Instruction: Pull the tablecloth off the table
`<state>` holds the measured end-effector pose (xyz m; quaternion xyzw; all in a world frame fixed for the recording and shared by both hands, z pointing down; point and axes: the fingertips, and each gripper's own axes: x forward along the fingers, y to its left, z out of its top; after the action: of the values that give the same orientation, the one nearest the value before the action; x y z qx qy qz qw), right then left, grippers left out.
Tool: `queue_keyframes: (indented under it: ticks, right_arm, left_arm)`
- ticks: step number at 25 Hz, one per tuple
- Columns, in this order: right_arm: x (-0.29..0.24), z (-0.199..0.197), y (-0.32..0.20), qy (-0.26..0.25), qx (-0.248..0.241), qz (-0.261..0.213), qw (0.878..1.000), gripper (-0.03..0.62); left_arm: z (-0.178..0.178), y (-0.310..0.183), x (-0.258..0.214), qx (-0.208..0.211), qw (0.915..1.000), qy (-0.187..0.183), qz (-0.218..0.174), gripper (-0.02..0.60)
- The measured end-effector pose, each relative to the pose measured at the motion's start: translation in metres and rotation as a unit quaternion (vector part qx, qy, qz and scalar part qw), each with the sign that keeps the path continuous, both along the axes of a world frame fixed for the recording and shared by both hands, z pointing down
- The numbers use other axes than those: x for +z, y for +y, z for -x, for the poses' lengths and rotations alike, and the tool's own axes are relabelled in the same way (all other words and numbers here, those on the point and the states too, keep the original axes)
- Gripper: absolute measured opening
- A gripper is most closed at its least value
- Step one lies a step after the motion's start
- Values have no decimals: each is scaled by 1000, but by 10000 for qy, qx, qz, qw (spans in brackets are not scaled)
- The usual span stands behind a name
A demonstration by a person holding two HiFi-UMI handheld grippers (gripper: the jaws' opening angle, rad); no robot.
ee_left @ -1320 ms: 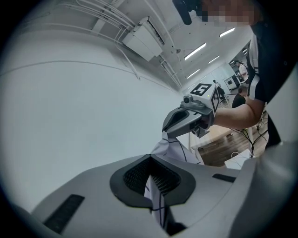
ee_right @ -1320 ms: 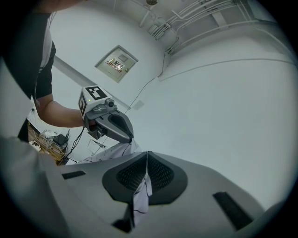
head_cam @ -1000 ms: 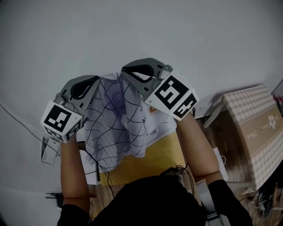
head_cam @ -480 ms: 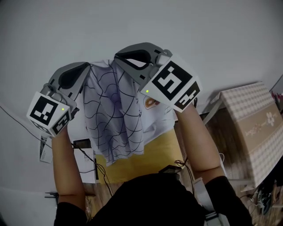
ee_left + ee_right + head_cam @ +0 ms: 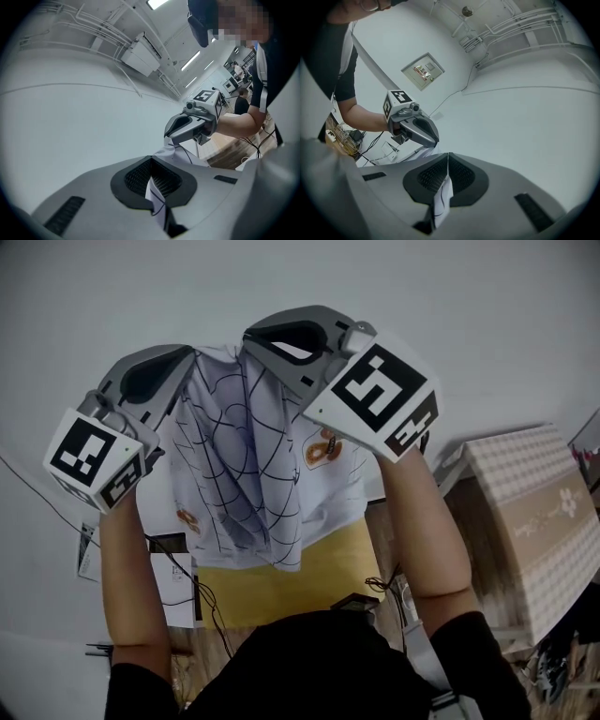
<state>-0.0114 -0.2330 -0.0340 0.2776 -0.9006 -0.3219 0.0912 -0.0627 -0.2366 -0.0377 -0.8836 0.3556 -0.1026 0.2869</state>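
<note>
Left gripper (image 5: 190,354): jaws clamped on the top edge of the white fabric tablecloth with thin black wavy lines (image 5: 246,474). The cloth hangs bunched between both tools, its lower hem over the yellow wooden table (image 5: 319,579); contact there is unclear. Right gripper (image 5: 249,337): jaws likewise pinched tight on the cloth edge. Judgement: lift both hands evenly, hold the pinch, then draw the cloth sideways so the hem clears the tabletop without snagging. Counts: two grippers, one tablecloth, two orange prints on it, one table.
</note>
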Motion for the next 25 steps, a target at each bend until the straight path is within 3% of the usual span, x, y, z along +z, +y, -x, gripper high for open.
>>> queue_keyframes:
  ticks: [10, 25]
  right_arm:
    - [-38, -9, 6, -176, -71, -165, 9997, 20]
    - [-64, 0, 25, -280, -236, -567, 9977, 20]
  left_arm:
    - [-12, 9, -41, 175, 9995, 111, -238, 12]
    - [-12, 18, -66, 416, 9974, 254, -533, 12]
